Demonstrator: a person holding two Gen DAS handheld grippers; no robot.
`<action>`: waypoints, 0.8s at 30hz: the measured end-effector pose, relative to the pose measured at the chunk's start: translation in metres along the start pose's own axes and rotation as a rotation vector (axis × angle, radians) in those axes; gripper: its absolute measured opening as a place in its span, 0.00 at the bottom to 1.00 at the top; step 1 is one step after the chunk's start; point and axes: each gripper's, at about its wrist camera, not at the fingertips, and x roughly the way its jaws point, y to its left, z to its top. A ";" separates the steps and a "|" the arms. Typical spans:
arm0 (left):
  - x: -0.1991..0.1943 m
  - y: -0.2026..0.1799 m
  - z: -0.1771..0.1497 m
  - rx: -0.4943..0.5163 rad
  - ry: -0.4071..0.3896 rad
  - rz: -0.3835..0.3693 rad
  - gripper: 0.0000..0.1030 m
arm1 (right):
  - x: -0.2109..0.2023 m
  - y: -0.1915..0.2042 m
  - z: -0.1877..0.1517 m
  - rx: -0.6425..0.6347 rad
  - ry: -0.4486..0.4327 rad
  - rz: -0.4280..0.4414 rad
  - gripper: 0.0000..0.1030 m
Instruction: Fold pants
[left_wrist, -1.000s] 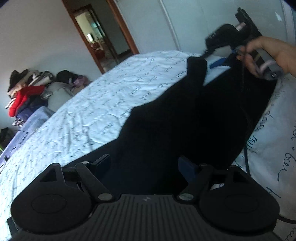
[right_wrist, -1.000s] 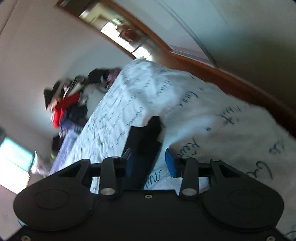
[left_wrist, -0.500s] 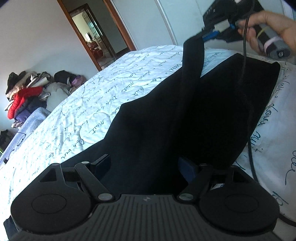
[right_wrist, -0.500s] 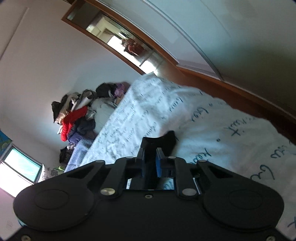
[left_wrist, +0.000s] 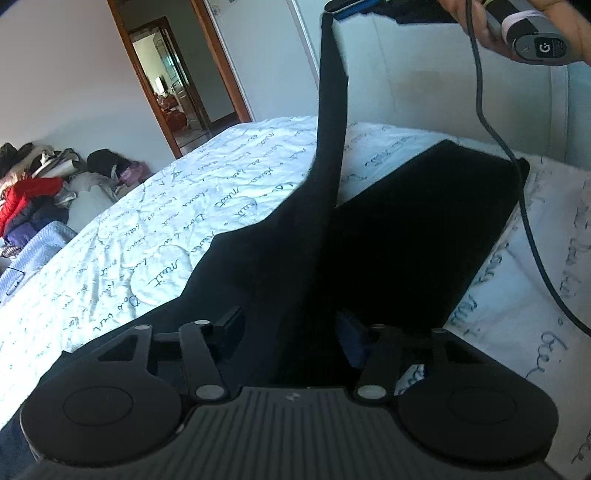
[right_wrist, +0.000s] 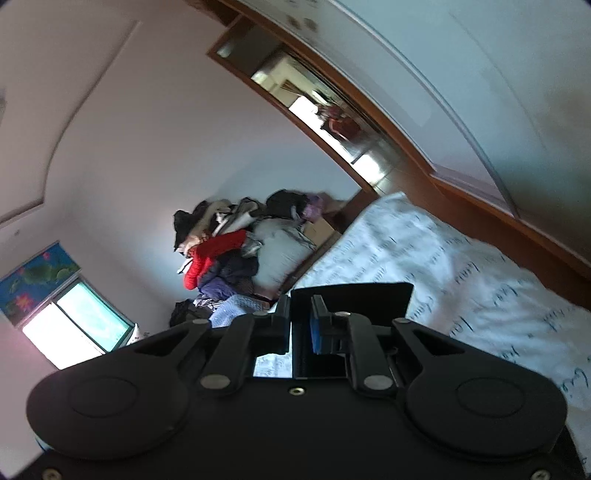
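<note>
Black pants (left_wrist: 406, 229) lie on the bed's white quilt (left_wrist: 184, 221). In the left wrist view one leg rises as a taut strip (left_wrist: 332, 110) up to my right gripper (left_wrist: 347, 5) at the top, held by a hand. My left gripper (left_wrist: 291, 328) is low over the pants near the camera, jaws apart with black cloth bunched between them. In the right wrist view my right gripper (right_wrist: 301, 325) is shut on the leg's hem (right_wrist: 354, 299), lifted above the bed.
A pile of clothes (left_wrist: 33, 192) with a red jacket (right_wrist: 210, 254) sits on the floor left of the bed. An open doorway (left_wrist: 173, 92) is beyond it. A black cable (left_wrist: 517, 184) hangs from the right gripper across the quilt. A window (right_wrist: 74, 325) is at left.
My right gripper closed on the pant leg's hem and lifted it high off the bed, drawing the leg taut. My left gripper stayed low over the pants.
</note>
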 end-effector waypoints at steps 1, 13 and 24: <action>0.001 0.001 0.001 -0.008 -0.006 0.002 0.58 | -0.002 0.004 0.002 -0.005 -0.010 0.009 0.06; 0.017 -0.004 0.001 -0.028 0.019 -0.015 0.58 | 0.023 -0.032 -0.014 -0.070 0.166 -0.157 0.12; 0.023 -0.002 -0.006 -0.075 0.035 -0.027 0.65 | 0.151 -0.025 -0.061 -0.303 0.385 -0.396 0.51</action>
